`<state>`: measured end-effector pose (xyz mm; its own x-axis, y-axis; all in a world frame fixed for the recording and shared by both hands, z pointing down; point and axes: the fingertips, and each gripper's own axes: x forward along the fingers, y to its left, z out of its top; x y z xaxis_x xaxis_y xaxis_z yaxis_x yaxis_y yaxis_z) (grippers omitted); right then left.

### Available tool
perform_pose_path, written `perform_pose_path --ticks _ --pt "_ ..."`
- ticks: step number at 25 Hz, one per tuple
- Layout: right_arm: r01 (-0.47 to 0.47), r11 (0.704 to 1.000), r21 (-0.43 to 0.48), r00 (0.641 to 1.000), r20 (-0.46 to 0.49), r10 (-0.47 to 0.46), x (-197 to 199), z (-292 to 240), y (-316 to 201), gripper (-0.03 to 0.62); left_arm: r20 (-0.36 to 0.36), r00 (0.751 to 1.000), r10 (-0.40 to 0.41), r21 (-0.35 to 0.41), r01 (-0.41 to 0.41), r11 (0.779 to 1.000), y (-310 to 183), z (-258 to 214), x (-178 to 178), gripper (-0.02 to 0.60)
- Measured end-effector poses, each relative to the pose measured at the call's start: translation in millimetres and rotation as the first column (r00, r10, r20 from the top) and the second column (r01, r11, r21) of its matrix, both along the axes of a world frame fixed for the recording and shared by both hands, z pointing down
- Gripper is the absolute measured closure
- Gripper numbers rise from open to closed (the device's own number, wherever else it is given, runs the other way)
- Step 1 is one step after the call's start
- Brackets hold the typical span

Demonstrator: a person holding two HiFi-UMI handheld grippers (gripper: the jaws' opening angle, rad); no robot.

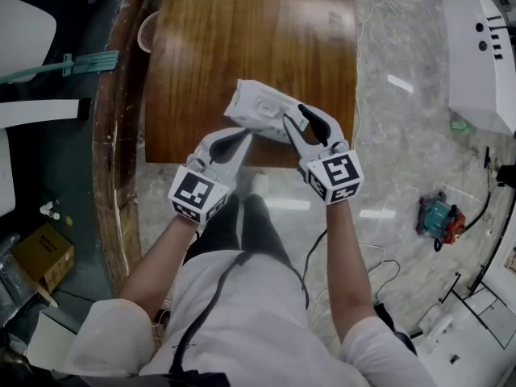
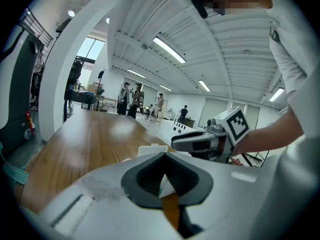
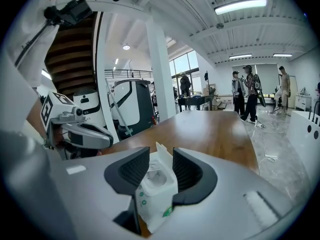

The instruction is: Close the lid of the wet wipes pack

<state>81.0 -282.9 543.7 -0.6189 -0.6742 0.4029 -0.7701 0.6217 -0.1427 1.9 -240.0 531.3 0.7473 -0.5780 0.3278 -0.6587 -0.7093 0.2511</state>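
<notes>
pack (image 1: 260,105): near edge of table (image 1: 242,39), at its 6 o'clock.
left tongs (image 1: 244,137): closed on the pack end.
right tongs (image 1: 293,114): open, around the pack.
advice: press the raised lid (image 3: 161,153) flat while the left tongs steady the pack.

left tool (image 1: 245,135): jaws together | right tool (image 1: 293,114): jaws apart | both forearms extended

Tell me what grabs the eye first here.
A white wet wipes pack, its lid standing open, is at the near edge of the brown wooden table. The left gripper is pinched shut on one end, and the right gripper has its jaws open around the other.
</notes>
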Motion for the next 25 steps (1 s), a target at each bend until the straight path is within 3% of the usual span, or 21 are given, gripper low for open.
perform_pose_path --ticks 11,25 --pt "0.064 0.998 -0.019 0.998 -0.016 -0.065 -7.4 25.0 -27.3 0.430 -0.009 0.999 -0.031 0.010 0.031 0.999 -31.9 15.6 4.2 0.578" --pt "0.156 0.987 -0.032 0.987 -0.022 -0.157 -19.4 31.5 -13.6 0.430 -0.006 0.999 -0.040 0.007 0.040 0.999 -31.2 17.4 4.0 0.578"
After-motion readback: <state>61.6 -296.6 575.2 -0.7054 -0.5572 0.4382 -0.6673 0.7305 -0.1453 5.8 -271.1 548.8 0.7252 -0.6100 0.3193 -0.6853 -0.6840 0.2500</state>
